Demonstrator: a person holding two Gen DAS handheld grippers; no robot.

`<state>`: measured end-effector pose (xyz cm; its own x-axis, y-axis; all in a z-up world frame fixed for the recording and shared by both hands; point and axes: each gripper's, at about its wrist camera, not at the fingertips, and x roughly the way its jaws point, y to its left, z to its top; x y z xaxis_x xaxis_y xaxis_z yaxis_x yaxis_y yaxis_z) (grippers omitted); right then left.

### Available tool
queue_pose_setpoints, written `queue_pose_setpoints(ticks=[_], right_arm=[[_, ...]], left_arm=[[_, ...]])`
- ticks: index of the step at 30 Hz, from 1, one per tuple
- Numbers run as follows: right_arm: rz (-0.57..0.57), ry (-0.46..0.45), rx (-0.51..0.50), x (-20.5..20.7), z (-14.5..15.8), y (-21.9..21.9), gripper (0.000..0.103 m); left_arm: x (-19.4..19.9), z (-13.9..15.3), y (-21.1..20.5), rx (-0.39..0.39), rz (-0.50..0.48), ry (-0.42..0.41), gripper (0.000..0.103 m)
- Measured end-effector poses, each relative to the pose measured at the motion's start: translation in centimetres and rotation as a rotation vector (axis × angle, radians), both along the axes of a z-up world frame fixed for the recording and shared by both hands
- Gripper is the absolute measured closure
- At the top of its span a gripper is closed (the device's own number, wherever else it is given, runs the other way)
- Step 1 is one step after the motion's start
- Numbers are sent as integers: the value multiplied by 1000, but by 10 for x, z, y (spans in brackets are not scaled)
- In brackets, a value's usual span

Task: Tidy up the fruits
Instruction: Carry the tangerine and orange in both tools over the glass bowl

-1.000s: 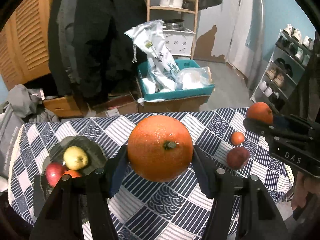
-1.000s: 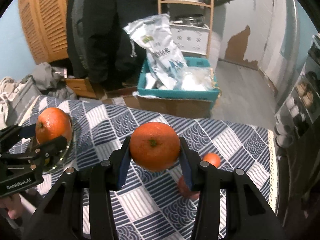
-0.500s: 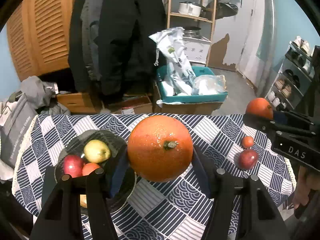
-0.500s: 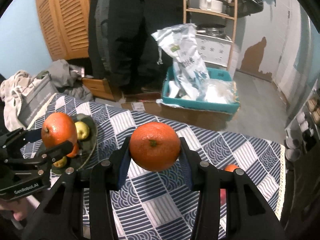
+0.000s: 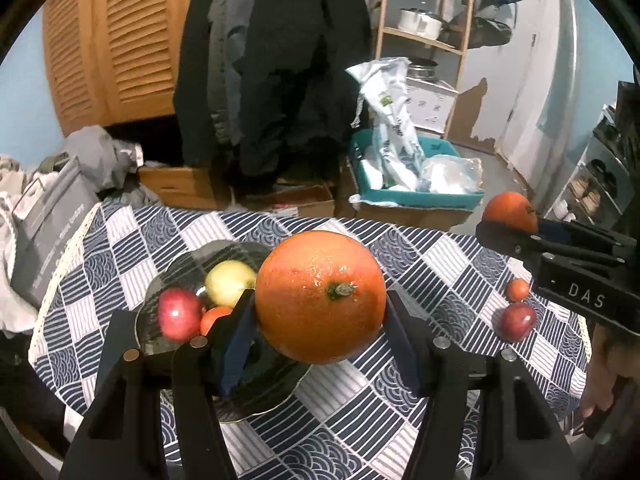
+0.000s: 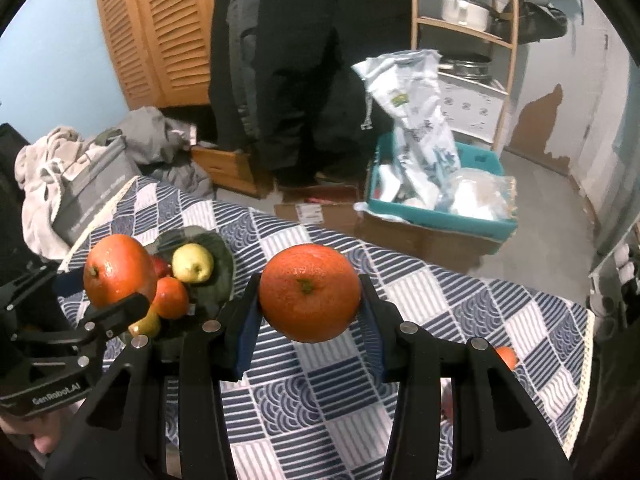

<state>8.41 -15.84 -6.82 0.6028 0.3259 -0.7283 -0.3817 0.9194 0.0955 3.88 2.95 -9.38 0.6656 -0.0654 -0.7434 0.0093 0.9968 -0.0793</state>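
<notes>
My left gripper (image 5: 320,312) is shut on a large orange (image 5: 320,296), held above the near side of a dark glass plate (image 5: 180,272). On the plate lie a yellow-green apple (image 5: 230,282), a red apple (image 5: 178,314) and a small orange fruit (image 5: 214,316). My right gripper (image 6: 308,308) is shut on a second orange (image 6: 310,298) over the middle of the table. That same orange (image 5: 510,210) shows at the right in the left wrist view. A small orange fruit (image 5: 518,289) and a red apple (image 5: 518,321) lie on the cloth at the right.
A blue and white patterned cloth (image 5: 440,264) covers the round table. Beyond its far edge stand a teal bin (image 5: 416,196) with bags on a cardboard box, hanging dark coats, a wooden shelf and a grey bag (image 5: 48,224) at the left.
Both grippers have travelled left across the table with their oranges. The plate of fruit now sits closer and more central, right under my left gripper.
</notes>
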Motion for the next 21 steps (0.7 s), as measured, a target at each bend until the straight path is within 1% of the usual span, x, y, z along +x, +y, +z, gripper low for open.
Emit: queue_pose_setpoints(ticks=[10,21], right_arm=[[74,61,-8,14,-24,47,59],[157,152,-34,30,-65,99,59]], left_arm=[[5,-30,31,0,67,67,39],[9,-68,64,-14,137,161,39]])
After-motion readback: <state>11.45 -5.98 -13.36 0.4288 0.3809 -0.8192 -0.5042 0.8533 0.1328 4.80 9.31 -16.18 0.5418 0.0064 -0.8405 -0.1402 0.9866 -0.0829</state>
